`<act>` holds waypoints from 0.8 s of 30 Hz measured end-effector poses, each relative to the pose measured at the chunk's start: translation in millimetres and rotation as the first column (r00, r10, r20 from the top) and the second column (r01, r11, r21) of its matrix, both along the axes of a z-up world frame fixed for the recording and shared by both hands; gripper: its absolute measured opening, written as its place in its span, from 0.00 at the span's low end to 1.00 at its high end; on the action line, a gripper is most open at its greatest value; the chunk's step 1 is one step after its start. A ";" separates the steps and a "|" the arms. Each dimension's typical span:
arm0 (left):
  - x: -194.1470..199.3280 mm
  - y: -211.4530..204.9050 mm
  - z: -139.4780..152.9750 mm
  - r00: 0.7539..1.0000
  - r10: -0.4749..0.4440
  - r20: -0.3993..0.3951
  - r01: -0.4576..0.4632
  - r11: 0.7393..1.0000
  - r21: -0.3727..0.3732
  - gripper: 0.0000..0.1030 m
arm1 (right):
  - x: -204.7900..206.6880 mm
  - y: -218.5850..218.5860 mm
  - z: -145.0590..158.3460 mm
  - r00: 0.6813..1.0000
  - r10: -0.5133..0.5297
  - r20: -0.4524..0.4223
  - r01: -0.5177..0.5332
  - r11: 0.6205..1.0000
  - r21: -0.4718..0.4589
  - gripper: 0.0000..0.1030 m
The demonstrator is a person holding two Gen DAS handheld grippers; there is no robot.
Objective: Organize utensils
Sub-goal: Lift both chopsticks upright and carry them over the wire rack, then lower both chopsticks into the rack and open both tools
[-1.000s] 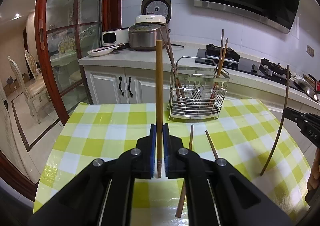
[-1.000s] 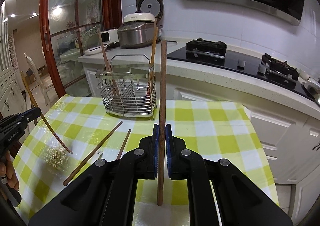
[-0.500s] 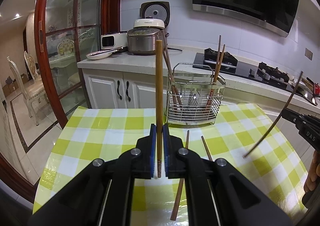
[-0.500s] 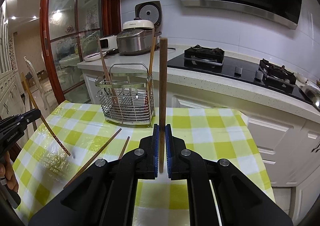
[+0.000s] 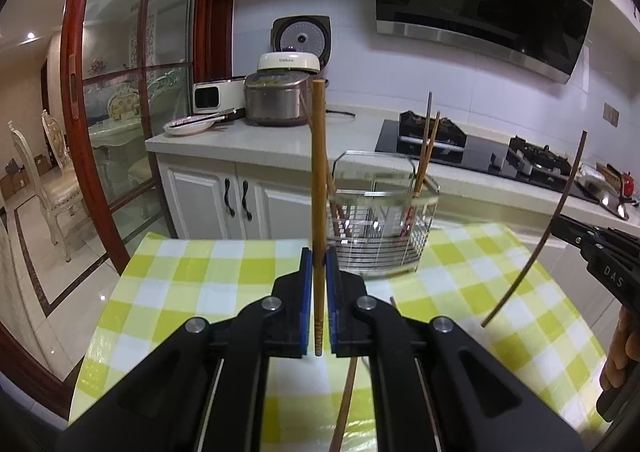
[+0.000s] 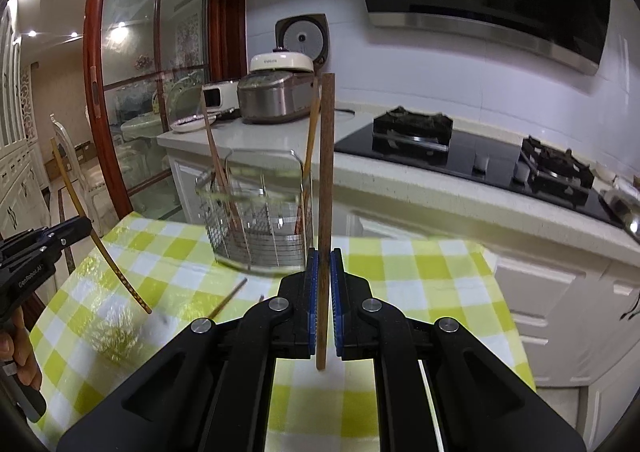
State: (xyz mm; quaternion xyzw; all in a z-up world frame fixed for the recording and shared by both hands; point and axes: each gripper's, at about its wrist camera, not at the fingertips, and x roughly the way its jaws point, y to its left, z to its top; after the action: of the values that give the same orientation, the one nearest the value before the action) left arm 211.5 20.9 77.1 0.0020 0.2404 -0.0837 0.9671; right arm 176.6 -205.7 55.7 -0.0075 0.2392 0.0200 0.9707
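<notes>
My left gripper is shut on a light wooden chopstick, held upright above the table. My right gripper is shut on a darker brown chopstick, also upright. A wire utensil basket stands at the table's far edge with several chopsticks in it; it also shows in the right wrist view. It lies just ahead of both grippers. A loose chopstick lies on the cloth under my left gripper, and two lie left of my right gripper.
The table has a yellow-green checked cloth. Behind it runs a white counter with rice cookers and a black gas hob. A glass door with a red frame is at the left.
Both grippers have risen and moved toward the basket with their chopsticks. The basket looks larger and is blurred by motion.
</notes>
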 end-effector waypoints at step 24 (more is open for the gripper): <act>89.0 -40.7 107.5 0.985 -0.055 0.165 0.064 0.997 -0.048 0.07 | 86.8 30.1 130.1 0.979 0.085 0.183 -0.088 0.996 0.012 0.08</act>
State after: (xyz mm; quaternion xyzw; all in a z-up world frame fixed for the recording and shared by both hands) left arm 300.5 -19.8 184.5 -0.0096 0.1576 -0.1185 0.9803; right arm 263.4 -175.7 185.8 -0.0099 0.1487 0.0639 0.9868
